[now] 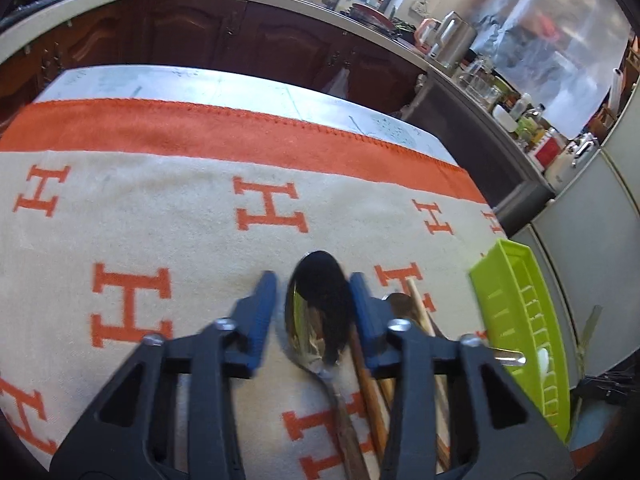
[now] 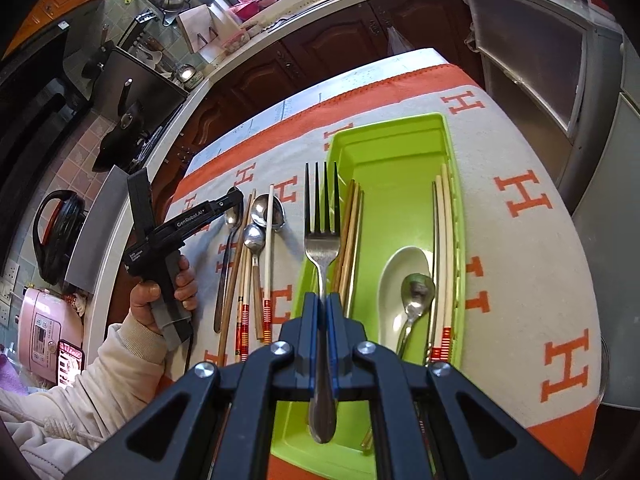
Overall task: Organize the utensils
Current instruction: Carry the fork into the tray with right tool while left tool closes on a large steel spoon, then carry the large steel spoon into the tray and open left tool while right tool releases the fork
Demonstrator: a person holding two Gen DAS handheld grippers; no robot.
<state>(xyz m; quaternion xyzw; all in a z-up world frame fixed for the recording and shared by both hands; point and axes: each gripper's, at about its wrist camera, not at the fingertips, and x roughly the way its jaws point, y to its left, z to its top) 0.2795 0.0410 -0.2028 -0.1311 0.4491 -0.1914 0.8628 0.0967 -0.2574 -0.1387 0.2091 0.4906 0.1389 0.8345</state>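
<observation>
Left wrist view
Left gripper (image 1: 312,304): jaws spread, nothing pinched, hovering low over the cloth.
Metal spoon (image 1: 318,312): bowl lies between the jaws, closer to the right-hand one; handle runs back toward the camera, so its long axis follows the fingers.
Wooden chopsticks (image 1: 370,384): just outside the right-hand jaw, roughly parallel to the spoon (contact with it cannot be told).
Green tray (image 1: 516,312): well off to the right of the jaws, seen edge-on.
Patterned cloth (image 1: 160,216): cream with orange letters, under everything.

Right wrist view
Right gripper (image 2: 323,320): jaws pressed onto a fork's handle.
Fork (image 2: 322,216): tines point straight ahead of the jaws, long axis along the fingers, held above the tray's left side.
Tray contents: white ceramic spoon (image 2: 394,280) with a small metal spoon (image 2: 416,296) in it, ahead and right of the jaws; chopsticks along both walls.
Loose utensils (image 2: 256,240): on the cloth left of the jaws, beside the left gripper, which the person's hand (image 2: 168,292) holds.

Judgement: fork is nearly aligned with the tray's length (lowering should suffice); left hand is nearer the loose spoon.
</observation>
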